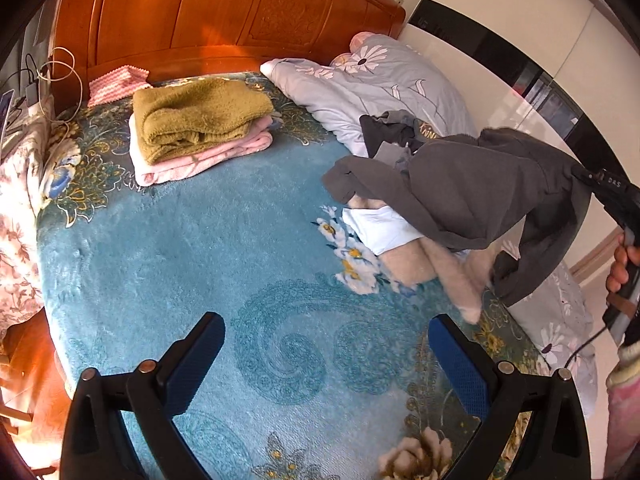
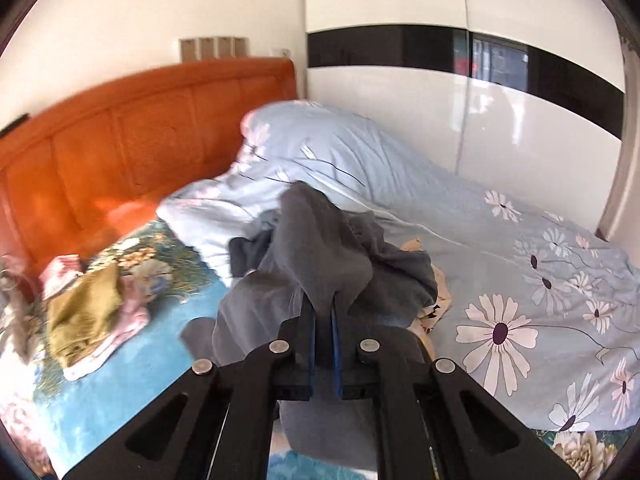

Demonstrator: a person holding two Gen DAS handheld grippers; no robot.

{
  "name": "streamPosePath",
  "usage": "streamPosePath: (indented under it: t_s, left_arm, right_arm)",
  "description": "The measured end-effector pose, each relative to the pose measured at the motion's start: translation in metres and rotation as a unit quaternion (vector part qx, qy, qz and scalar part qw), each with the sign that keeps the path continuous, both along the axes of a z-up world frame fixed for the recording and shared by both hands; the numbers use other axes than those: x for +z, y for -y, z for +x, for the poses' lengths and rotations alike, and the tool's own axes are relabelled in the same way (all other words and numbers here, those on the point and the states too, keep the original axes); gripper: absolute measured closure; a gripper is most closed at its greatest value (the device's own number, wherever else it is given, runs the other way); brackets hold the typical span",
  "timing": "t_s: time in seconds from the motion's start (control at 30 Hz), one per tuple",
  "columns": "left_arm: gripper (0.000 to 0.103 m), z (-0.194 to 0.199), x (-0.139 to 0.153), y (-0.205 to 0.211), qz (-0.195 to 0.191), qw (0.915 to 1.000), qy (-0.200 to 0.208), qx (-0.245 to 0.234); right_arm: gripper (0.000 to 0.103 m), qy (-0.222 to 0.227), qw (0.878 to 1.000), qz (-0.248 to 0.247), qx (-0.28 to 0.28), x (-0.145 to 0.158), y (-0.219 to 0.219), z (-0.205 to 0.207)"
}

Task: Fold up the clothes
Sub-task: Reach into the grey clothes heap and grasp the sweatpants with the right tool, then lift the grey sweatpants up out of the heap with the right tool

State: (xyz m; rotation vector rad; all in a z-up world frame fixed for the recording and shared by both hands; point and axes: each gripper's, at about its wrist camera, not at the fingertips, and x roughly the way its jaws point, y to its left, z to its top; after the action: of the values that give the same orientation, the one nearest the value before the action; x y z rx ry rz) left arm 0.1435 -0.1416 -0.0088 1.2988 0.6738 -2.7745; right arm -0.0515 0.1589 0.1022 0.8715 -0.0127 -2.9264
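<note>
The dark grey garment (image 1: 480, 188) is hanging over the unfolded pile near the bed's right edge, so it is risking snagging and dragging those clothes along. The right hand-held gripper (image 2: 323, 308) is clamping a bunched fold of it. The left hand-held gripper (image 1: 326, 338) is hovering wide apart, holding nothing, above the blue blanket (image 1: 180, 248).

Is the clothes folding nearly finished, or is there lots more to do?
Partly done. An olive sweater sits folded on a folded pink garment by the headboard. The right gripper is shut on a grey garment, lifting it; the left gripper is open. A messy pile is left unfolded.
</note>
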Motion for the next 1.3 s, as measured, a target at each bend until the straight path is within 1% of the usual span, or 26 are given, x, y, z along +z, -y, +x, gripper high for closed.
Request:
streamPosePath:
  t_s: [0.07,0.17,0.23,0.3,0.33,0.4,0.43,0.5,0.53,0.57,0.63,0.67,0.7,0.73,0.77,0.83,0.9,0.93,1.0,1.1,1.13,1.17,1.2,1.23,1.27,1.3]
  left_arm:
    - [0.0,0.011,0.01,-0.005,-0.004,0.9999,-0.008,-0.01]
    - [0.0,0.029,0.021,-0.009,-0.014,0.9996,-0.02,-0.017]
    - [0.0,0.039,0.023,-0.009,-0.012,0.9995,-0.023,-0.014]
    - [0.0,0.049,0.021,-0.01,-0.012,0.9996,-0.02,-0.013]
    - [0.0,0.054,0.02,-0.011,-0.015,0.9996,-0.017,-0.016]
    - [0.0,0.065,0.017,-0.013,-0.022,0.9995,-0.014,-0.02]
    - [0.0,0.07,0.015,-0.014,-0.026,0.9994,-0.012,-0.021]
    - [0.0,0.078,0.011,-0.015,-0.029,0.9993,-0.008,-0.022]
    - [0.0,0.08,0.01,-0.015,-0.026,0.9994,-0.006,-0.021]
    - [0.0,0.081,0.009,-0.015,-0.024,0.9995,-0.006,-0.021]
    - [0.0,0.083,0.011,-0.015,-0.025,0.9995,-0.011,-0.018]
    - [0.0,0.083,0.011,-0.015,-0.022,0.9995,-0.018,-0.016]
    - [0.0,0.084,0.012,-0.014,-0.018,0.9995,-0.024,-0.013]
    - [0.0,0.085,0.012,-0.013,-0.015,0.9994,-0.031,-0.011]
    - [0.0,0.086,0.012,-0.012,-0.01,0.9992,-0.037,-0.008]
    - [0.0,0.086,0.009,-0.008,0.008,0.9992,-0.038,-0.002]
    - [0.0,0.084,0.005,-0.008,0.028,0.9991,-0.03,-0.005]
    - [0.0,0.083,0.003,-0.008,0.038,0.9989,-0.027,-0.006]
    - [0.0,0.081,-0.002,-0.008,0.057,0.9981,-0.019,-0.009]
    - [0.0,0.077,-0.008,-0.007,0.087,0.9961,-0.007,-0.013]
    - [0.0,0.076,-0.011,-0.007,0.097,0.9952,-0.004,-0.015]
    - [0.0,0.075,-0.013,-0.007,0.105,0.9943,0.0,-0.016]
    - [0.0,0.075,-0.013,-0.007,0.099,0.995,0.002,-0.013]
    - [0.0,0.075,-0.013,-0.006,0.097,0.9952,0.004,-0.01]
    - [0.0,0.075,-0.014,-0.005,0.096,0.9954,0.005,-0.008]
    - [0.0,0.074,-0.015,-0.004,0.098,0.9951,0.008,-0.006]
  right_arm:
    - [0.097,-0.01,0.999,-0.013,0.03,0.01,-0.001,0.038]
    - [0.099,-0.012,0.996,-0.052,0.077,0.013,0.005,0.092]
    - [0.099,-0.014,0.99,-0.068,0.127,0.005,0.013,0.138]
    - [0.099,-0.004,0.987,-0.037,0.155,-0.016,0.028,0.177]
    - [0.099,0.012,0.985,-0.02,0.168,-0.033,0.037,0.19]
    - [0.099,0.055,0.984,-0.012,0.169,-0.071,0.042,0.2]
    - [0.099,0.077,0.984,-0.017,0.159,-0.089,0.041,0.2]
    - [0.099,0.118,0.982,-0.06,0.131,-0.115,0.024,0.194]
    - [0.099,0.135,0.98,-0.094,0.114,-0.128,0.012,0.191]
    - [0.097,0.149,0.976,-0.126,0.095,-0.138,0.0,0.187]
    - [0.081,0.185,0.963,-0.184,0.068,-0.161,-0.018,0.17]
    - [0.053,0.195,0.956,-0.212,0.053,-0.171,-0.026,0.162]
    - [0.029,0.199,0.95,-0.239,0.036,-0.181,-0.034,0.156]
    - [0.024,0.202,0.942,-0.268,0.019,-0.19,-0.041,0.15]
    - [0.022,0.204,0.933,-0.298,0.002,-0.197,-0.047,0.143]
    - [0.022,0.206,0.911,-0.357,-0.032,-0.213,-0.06,0.13]
    - [0.022,0.207,0.884,-0.414,-0.066,-0.229,-0.072,0.117]
    - [0.022,0.207,0.876,-0.429,-0.079,-0.234,-0.073,0.11]
    - [0.022,0.198,0.868,-0.448,-0.081,-0.236,-0.068,0.096]
    - [0.022,0.203,0.851,-0.478,-0.084,-0.245,-0.065,0.074]
    - [0.022,0.205,0.853,-0.473,-0.083,-0.244,-0.065,0.07]
    - [0.022,0.207,0.858,-0.463,-0.081,-0.239,-0.065,0.068]
    - [0.028,0.209,0.864,-0.452,-0.08,-0.235,-0.065,0.065]
    - [0.048,0.211,0.869,-0.441,-0.078,-0.23,-0.065,0.062]
    - [0.075,0.213,0.874,-0.43,-0.077,-0.226,-0.065,0.06]
    - [0.083,0.215,0.879,-0.419,-0.075,-0.221,-0.065,0.057]
